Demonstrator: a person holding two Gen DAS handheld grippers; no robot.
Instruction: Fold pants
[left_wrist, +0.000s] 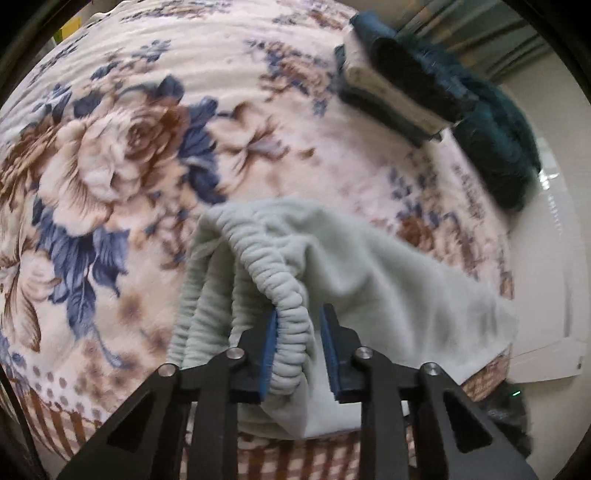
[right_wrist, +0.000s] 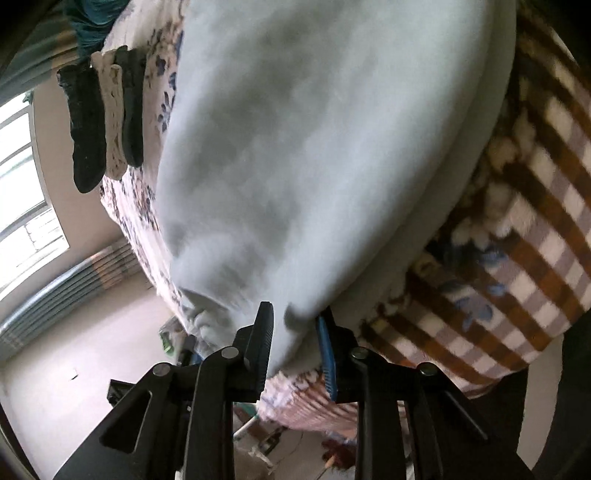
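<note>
Pale mint fleece pants lie bunched on a floral blanket. My left gripper has the ribbed elastic waistband between its blue pads; the jaws are a little apart, with the left pad touching the band and a gap at the right pad. In the right wrist view the pants fill the frame, spread over the blanket. My right gripper has a fold of the pants' edge between its fingers, jaws partly apart.
A stack of folded dark and cream clothes sits at the blanket's far right, also in the right wrist view. A brown checked blanket border hangs at the bed edge. Floor, radiator and window lie beyond.
</note>
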